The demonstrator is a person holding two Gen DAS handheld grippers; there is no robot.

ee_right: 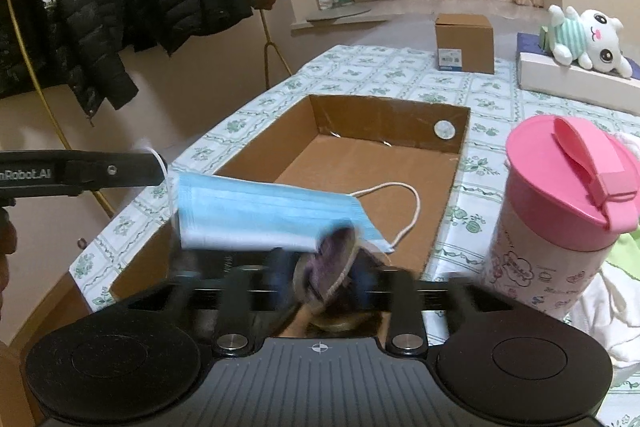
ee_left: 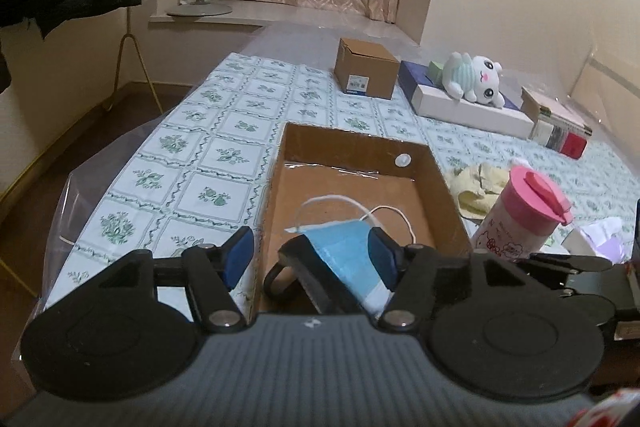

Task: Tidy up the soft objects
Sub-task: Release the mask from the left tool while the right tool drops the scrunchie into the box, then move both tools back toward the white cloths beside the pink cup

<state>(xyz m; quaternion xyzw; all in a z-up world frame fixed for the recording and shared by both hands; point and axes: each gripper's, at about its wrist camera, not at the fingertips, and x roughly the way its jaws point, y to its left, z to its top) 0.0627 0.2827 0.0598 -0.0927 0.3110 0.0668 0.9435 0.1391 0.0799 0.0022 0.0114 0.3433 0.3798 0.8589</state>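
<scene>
Between the widely spread blue pads (ee_left: 240,255) of the left gripper (ee_left: 310,253), a blue face mask (ee_left: 344,251) is seen touching the right-hand pad and draped over a black part (ee_left: 296,267) that cannot be identified. In this view its long axis is slanted from ahead-left to near-right, and its white ear loops are pointed forward. From the right wrist view, the mask is seen stretched crosswise just ahead of the right gripper (ee_right: 320,279), one end beside the tip of the left gripper and the other dipped to the right, with a loop trailed beyond it. The right gripper's fingers are smeared by motion, so whether they are pressed together cannot be told; a blurred purplish thing (ee_right: 332,251) is seen between them. Directly ahead of both grippers an open cardboard box (ee_left: 440,187) is set on a floral tablecloth (ee_left: 224,155); the mask is hung over its near end, and a round white sticker (ee_left: 402,159) is stuck to its far wall. "nRobot.AI" can be read on the left gripper's side. To the right, a pink-lidded tumbler (ee_right: 560,227) printed with cartoons is stood upright, its lettering too small to read, with a yellow cloth (ee_left: 476,187) beside the box. Farther ahead, a small closed carton (ee_left: 366,73) bears an unreadable label, and a white plush toy (ee_left: 476,77) is laid on a flat white box (ee_left: 472,113).
</scene>
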